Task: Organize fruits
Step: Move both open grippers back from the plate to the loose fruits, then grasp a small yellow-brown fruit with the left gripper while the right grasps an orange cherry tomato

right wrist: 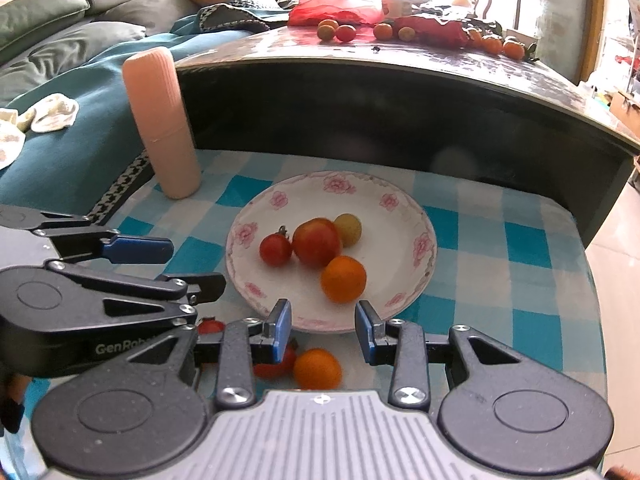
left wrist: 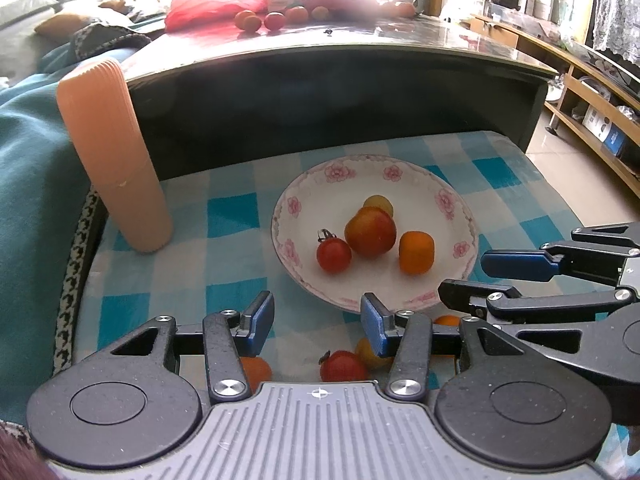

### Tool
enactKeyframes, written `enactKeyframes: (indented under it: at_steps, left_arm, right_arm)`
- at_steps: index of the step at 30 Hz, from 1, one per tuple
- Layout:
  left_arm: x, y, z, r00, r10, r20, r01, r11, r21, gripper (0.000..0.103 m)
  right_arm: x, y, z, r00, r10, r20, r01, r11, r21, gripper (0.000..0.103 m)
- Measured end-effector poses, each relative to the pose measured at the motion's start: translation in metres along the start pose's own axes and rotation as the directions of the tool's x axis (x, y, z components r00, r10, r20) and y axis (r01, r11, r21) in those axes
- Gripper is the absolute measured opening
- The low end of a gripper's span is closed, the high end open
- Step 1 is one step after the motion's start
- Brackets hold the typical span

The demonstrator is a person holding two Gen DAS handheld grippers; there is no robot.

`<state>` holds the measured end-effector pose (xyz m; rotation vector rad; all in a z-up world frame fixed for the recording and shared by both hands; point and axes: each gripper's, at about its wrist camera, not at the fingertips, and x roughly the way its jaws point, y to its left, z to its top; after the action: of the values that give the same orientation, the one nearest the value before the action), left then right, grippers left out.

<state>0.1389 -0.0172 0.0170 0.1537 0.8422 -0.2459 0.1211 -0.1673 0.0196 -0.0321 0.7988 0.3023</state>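
A white plate with a pink flower rim (left wrist: 448,200) (right wrist: 420,248) sits on the blue checked cloth. It holds a red-orange apple (left wrist: 370,231) (right wrist: 317,241), a cherry tomato (left wrist: 334,255) (right wrist: 275,249), an orange fruit (left wrist: 416,252) (right wrist: 343,279) and a yellow fruit (left wrist: 379,203) (right wrist: 349,229). Loose on the cloth below the plate lie a tomato (left wrist: 343,366) (right wrist: 276,364), an orange fruit (right wrist: 317,369) and others (left wrist: 256,370). My left gripper (left wrist: 318,322) is open over the near cloth, holding nothing. My right gripper (right wrist: 323,330) is open at the plate's near rim, holding nothing.
A tall peach ribbed cylinder (left wrist: 116,156) (right wrist: 162,124) stands at the cloth's back left. Behind it a dark raised table (left wrist: 340,92) (right wrist: 400,100) carries more fruit (left wrist: 264,20) (right wrist: 340,32) and a red bag (right wrist: 332,4). A teal sofa (left wrist: 28,168) lies left.
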Motion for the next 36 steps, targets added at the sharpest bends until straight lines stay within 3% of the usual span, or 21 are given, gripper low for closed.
enactKeyframes:
  at_steps: [18, 27, 36]
  left_arm:
    - [-0.011, 0.008, -0.046, 0.998, -0.025, -0.062, 0.028, 0.999, 0.044, 0.059]
    - [-0.008, 0.004, -0.067, 0.994, -0.072, -0.082, 0.079, 0.993, 0.084, 0.064]
    - [0.008, -0.001, -0.068, 0.990, -0.102, -0.099, 0.110, 0.991, 0.079, 0.065]
  right_arm:
    - [-0.004, 0.032, -0.034, 0.994, 0.056, -0.097, -0.065, 0.994, -0.091, 0.050]
    - [-0.012, 0.031, -0.054, 0.989, 0.066, -0.134, -0.075, 0.995, -0.062, 0.051]
    - [-0.014, 0.012, -0.046, 0.991, 0.055, -0.121, -0.058, 0.998, -0.017, 0.052]
